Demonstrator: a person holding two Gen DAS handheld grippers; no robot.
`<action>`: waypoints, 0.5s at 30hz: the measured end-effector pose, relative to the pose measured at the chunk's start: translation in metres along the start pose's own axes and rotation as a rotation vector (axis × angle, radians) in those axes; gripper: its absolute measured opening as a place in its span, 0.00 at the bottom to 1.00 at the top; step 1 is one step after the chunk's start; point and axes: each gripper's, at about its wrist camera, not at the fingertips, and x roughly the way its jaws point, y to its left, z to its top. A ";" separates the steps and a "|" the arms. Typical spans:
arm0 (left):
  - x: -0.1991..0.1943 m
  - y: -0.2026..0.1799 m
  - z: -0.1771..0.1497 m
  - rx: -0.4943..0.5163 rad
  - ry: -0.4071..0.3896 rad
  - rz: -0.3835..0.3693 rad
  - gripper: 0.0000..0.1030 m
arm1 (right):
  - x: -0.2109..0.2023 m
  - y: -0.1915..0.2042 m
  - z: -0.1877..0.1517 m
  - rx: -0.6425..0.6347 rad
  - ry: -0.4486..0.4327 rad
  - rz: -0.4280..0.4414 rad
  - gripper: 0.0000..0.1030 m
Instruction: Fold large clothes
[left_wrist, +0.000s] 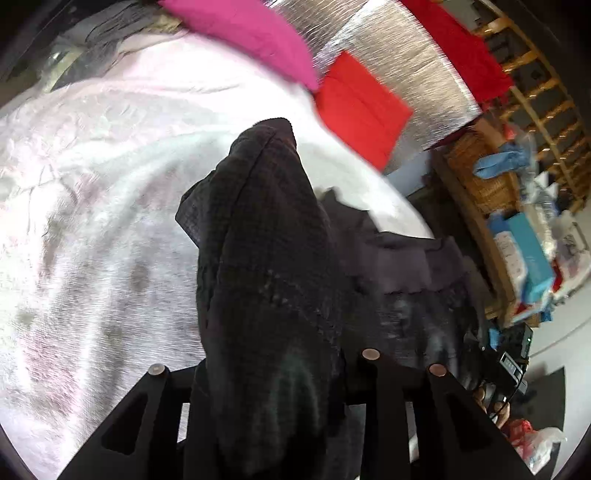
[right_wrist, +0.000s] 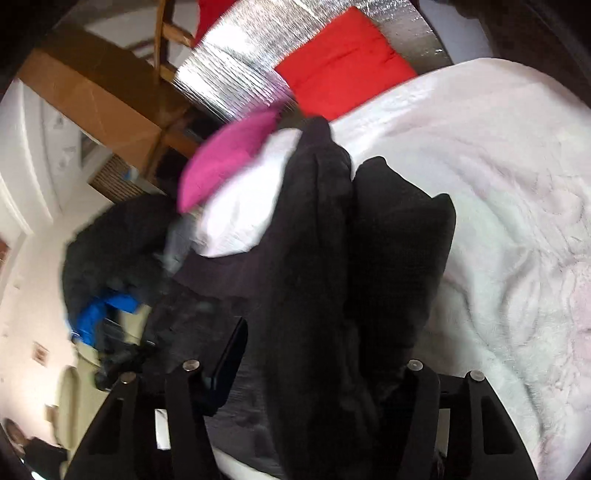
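Dark woven cloth, the garment, is bunched between the fingers of my left gripper and stands up from them as a long ridge. Its long axis runs straight ahead of the gripper, away over the pale pink bedspread. I take the bedspread as the landmark: the ridge is lifted above it, and the rest of the garment trails off toward the bedspread's right edge. The gripper is clamped on this fold.

To the right, my right gripper holds a second bunch of the same garment. It rises between the fingers in two dark humps, again pointing ahead over the bedspread, with slack cloth hanging off the bedspread's left edge. The fingers stand fairly wide, yet the cloth fills the space between them, so I judge this gripper clamped too.

Both hands hold an end equally near. The coming move depends on the span between them: it must be drawn taut above the bedspread before being laid flat.
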 end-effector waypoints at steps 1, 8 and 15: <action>0.011 0.008 0.003 -0.018 0.034 0.040 0.51 | 0.009 -0.009 -0.001 0.011 0.017 -0.072 0.63; 0.040 0.034 0.015 -0.111 0.104 0.118 0.71 | 0.017 -0.065 0.003 0.185 0.052 -0.139 0.63; -0.014 0.001 -0.016 0.018 -0.113 0.287 0.71 | -0.031 -0.048 -0.006 0.107 -0.056 -0.258 0.66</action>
